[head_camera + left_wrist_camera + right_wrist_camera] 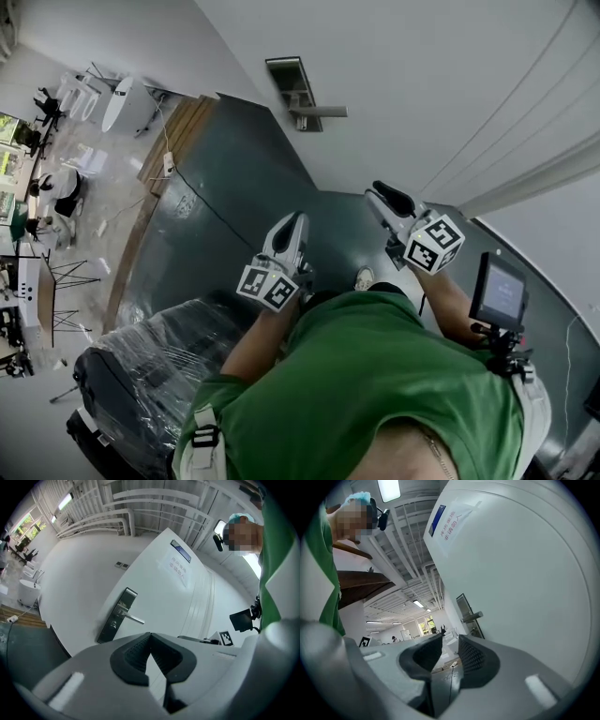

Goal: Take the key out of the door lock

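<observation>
A white door (422,84) carries a dark lock plate (289,86) with a silver lever handle (321,112). The left gripper view shows the plate (115,616) and handle (134,619) ahead and left of my left gripper (150,637), whose jaws are shut with nothing between them. In the right gripper view the plate (465,609) and handle (472,617) stand just above my right gripper (450,641), whose jaws are a little apart and hold nothing. In the head view both grippers, left (293,217) and right (378,190), hang well short of the door. I cannot make out a key.
A dark grey mat (244,197) covers the floor before the door. A black plastic-wrapped seat (141,375) stands at lower left. A small screen on a mount (500,289) sits at my right. White tables and chairs (122,103) are far left.
</observation>
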Tool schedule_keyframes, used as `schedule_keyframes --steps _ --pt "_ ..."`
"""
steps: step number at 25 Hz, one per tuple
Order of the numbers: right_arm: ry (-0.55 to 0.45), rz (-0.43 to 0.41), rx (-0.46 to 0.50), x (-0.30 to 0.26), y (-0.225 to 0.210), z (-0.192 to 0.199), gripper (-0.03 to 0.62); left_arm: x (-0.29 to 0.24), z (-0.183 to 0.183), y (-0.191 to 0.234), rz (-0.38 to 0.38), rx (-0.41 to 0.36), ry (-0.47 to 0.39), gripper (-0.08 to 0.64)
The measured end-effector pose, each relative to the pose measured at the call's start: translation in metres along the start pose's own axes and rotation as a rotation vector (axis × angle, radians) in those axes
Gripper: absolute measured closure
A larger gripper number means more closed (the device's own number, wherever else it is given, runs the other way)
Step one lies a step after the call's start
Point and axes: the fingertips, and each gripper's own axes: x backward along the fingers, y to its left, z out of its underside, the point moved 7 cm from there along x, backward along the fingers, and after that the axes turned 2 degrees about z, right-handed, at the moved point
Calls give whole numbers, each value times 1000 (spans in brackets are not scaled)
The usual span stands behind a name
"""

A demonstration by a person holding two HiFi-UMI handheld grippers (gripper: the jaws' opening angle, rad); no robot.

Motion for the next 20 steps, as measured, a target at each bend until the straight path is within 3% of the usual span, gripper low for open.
schedule_keyframes --steps 14,20 --pt "30 -64 -3 -22 -18 -10 483 -5 -4 8 -99 1 -28 554" --pt "32 -73 13 -53 -38 -18 482 -26 -6 38 -115 6 -27 554"
